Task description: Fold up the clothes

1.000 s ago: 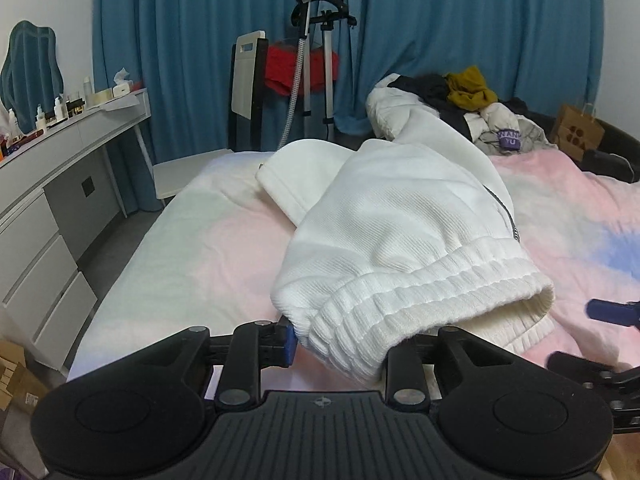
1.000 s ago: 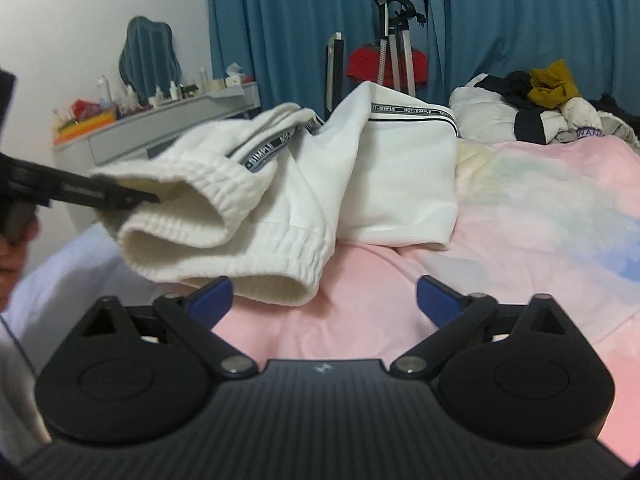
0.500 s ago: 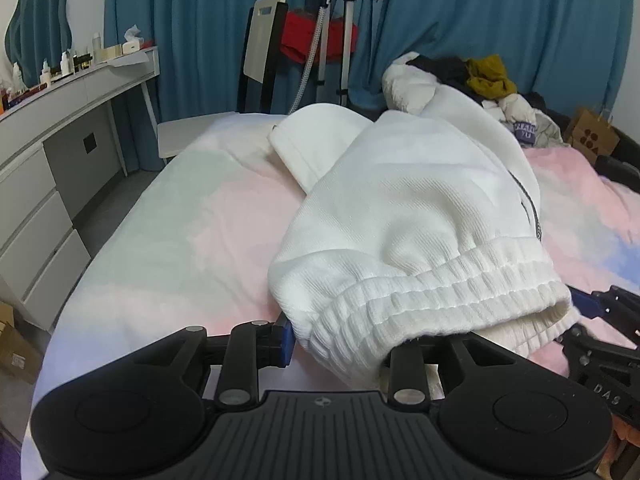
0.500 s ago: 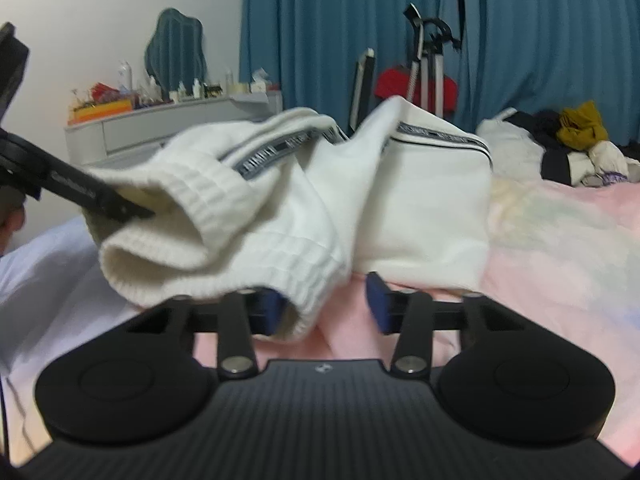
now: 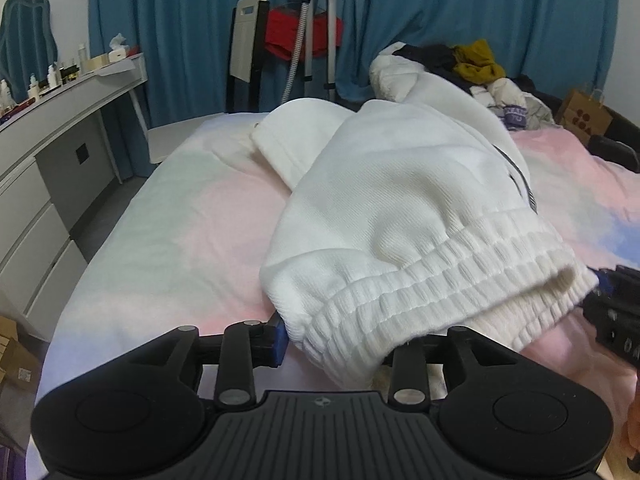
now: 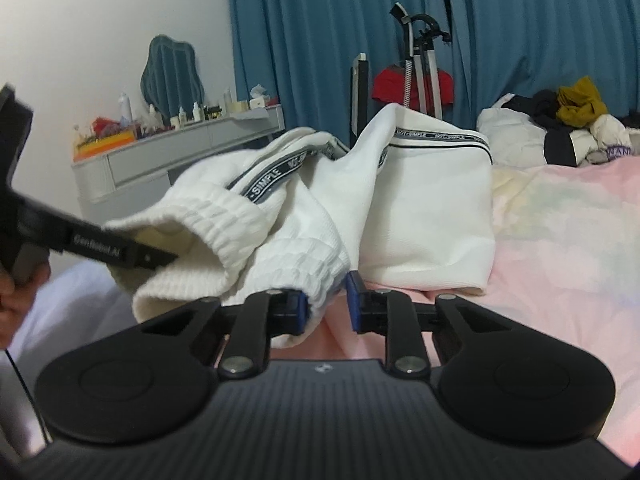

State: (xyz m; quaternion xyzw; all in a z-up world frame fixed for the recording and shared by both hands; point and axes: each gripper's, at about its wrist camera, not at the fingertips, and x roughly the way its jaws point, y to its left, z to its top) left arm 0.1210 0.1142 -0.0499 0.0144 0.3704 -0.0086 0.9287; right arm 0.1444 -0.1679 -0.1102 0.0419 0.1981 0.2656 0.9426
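White sweatpants (image 5: 400,208) with a grey "SIMPLE" side stripe lie partly lifted over the pink bed (image 5: 192,232); they also show in the right wrist view (image 6: 424,208). My left gripper (image 5: 336,340) is shut on the left end of the ribbed waistband (image 5: 420,292). My right gripper (image 6: 326,304) is nearly closed on the waistband's other end (image 6: 304,264), with the cloth's corner between its blue pads (image 6: 298,306). The right gripper shows at the right edge of the left wrist view (image 5: 612,308). The left gripper's finger shows in the right wrist view (image 6: 120,250).
A pile of mixed clothes (image 5: 472,72) sits at the bed's far end. A grey dresser (image 5: 48,152) with bottles stands to the left. A chair (image 5: 248,48) and a garment steamer with a red cloth (image 5: 308,32) stand before blue curtains. A cardboard box (image 5: 584,112) is at the right.
My right gripper moved in from open and closed on the waistband's free end. My left gripper kept its hold, and the waistband rose and stretched slightly between the two.
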